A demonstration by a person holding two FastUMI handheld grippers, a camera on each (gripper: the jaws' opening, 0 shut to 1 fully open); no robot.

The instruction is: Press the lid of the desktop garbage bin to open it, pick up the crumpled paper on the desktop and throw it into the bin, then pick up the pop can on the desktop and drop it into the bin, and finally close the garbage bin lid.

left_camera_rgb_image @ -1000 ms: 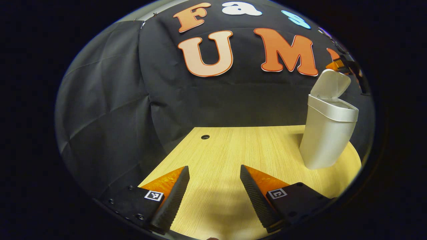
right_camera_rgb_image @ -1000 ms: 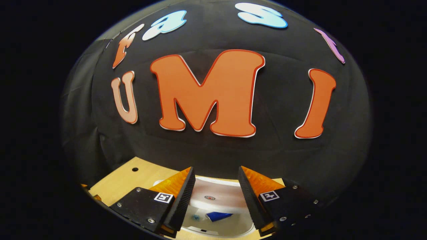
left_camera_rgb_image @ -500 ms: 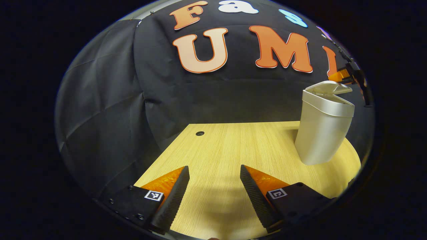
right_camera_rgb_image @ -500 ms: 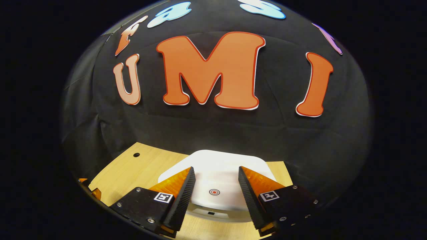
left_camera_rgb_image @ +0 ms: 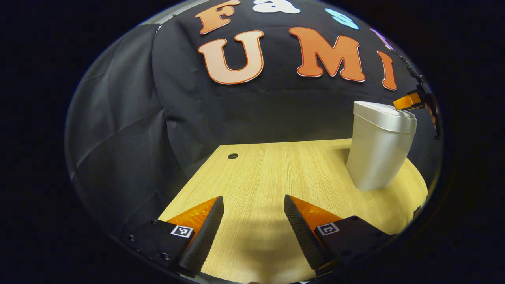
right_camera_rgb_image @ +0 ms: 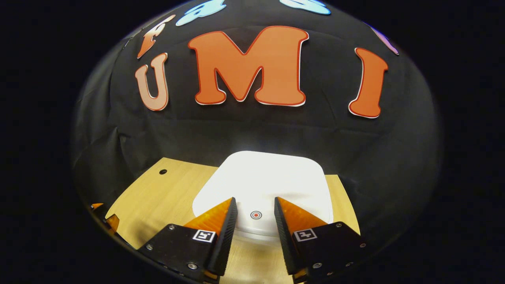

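Note:
The white desktop bin (left_camera_rgb_image: pixel 376 157) stands at the right of the wooden table (left_camera_rgb_image: pixel 276 173) with its lid (left_camera_rgb_image: pixel 384 112) flat down. In the right gripper view the lid (right_camera_rgb_image: pixel 264 177) lies just under my right gripper (right_camera_rgb_image: pixel 255 203), whose fingers are open a narrow gap apart on either side of the lid's small red ring mark (right_camera_rgb_image: pixel 256 215). From the left gripper view, the right gripper (left_camera_rgb_image: pixel 410 101) sits at the lid's far right edge. My left gripper (left_camera_rgb_image: pixel 253 205) hovers open over bare tabletop, left of the bin, holding nothing.
A small round hole (left_camera_rgb_image: pixel 232 156) sits near the table's back left corner, also seen in the right gripper view as the hole (right_camera_rgb_image: pixel 163 171). Black cloth walls close the back and left sides. Bare wood stretches between the left gripper and the bin.
The bin lid has swung from wide open down to flat shut. My right gripper came down onto it and its fingers narrowed. The left gripper barely drifted.

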